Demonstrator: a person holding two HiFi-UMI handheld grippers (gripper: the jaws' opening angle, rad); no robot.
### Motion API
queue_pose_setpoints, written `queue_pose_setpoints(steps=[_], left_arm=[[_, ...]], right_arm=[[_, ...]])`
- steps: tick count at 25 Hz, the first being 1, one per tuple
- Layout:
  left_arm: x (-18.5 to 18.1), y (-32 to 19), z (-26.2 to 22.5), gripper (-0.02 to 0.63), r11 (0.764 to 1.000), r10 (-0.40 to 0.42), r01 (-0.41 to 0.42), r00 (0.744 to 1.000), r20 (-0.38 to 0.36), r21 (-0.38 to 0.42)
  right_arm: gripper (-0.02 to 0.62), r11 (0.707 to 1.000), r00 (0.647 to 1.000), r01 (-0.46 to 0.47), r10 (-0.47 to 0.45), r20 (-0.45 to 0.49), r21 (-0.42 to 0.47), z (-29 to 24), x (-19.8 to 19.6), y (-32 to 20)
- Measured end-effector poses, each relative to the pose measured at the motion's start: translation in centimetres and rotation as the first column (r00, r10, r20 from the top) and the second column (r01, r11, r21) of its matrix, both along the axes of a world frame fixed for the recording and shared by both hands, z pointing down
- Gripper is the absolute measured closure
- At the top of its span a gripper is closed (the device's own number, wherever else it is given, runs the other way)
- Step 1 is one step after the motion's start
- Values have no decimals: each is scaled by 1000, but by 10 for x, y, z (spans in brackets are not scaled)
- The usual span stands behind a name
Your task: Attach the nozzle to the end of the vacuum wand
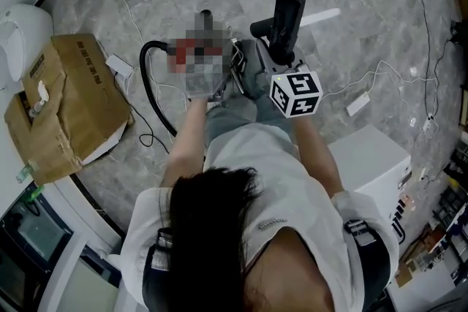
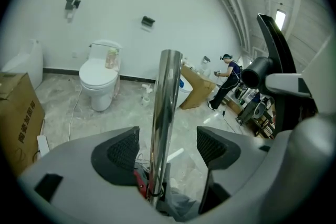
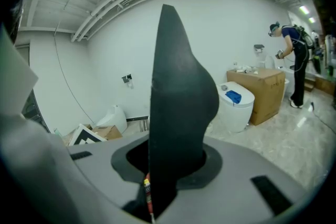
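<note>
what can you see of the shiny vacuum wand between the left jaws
The vacuum wand is a straight, shiny metal-looking tube, standing nearly upright. Its top end is bare, with nothing fitted on it. Its lower end runs down beside a red part. It stands between the open jaws of the left hand-held gripper; neither pad touches it.

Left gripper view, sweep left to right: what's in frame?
cardboard box → toilet → vacuum wand → person → black nozzle
</note>
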State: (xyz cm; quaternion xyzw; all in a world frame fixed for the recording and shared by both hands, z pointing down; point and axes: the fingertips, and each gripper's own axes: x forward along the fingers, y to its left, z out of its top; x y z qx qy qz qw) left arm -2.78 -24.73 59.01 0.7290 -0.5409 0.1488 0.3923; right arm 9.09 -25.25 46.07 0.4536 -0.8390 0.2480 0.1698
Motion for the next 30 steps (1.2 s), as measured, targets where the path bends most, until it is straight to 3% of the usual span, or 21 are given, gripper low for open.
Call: queue_pose_setpoints(steps=[7, 14, 26, 30], left_arm=[[-1, -13, 20, 276, 1000, -30, 30, 1000, -6, -9], [9, -29, 32, 275, 1000, 5, -5, 1000, 4, 18], [-8, -47, 44, 276, 995, -96, 96, 995, 16, 20], [-8, -48, 43, 276, 998, -59, 58, 997, 43, 30]], right_arm=[[489, 999, 999, -25, 26, 31, -40, 7, 1, -7], [489, 999, 1000, -19, 18, -11, -50, 18, 11, -8], [489, 997, 1000, 0, -2, -30, -73, 27, 11, -3], [489, 997, 999, 13, -16, -28, -76, 28, 9, -4]])
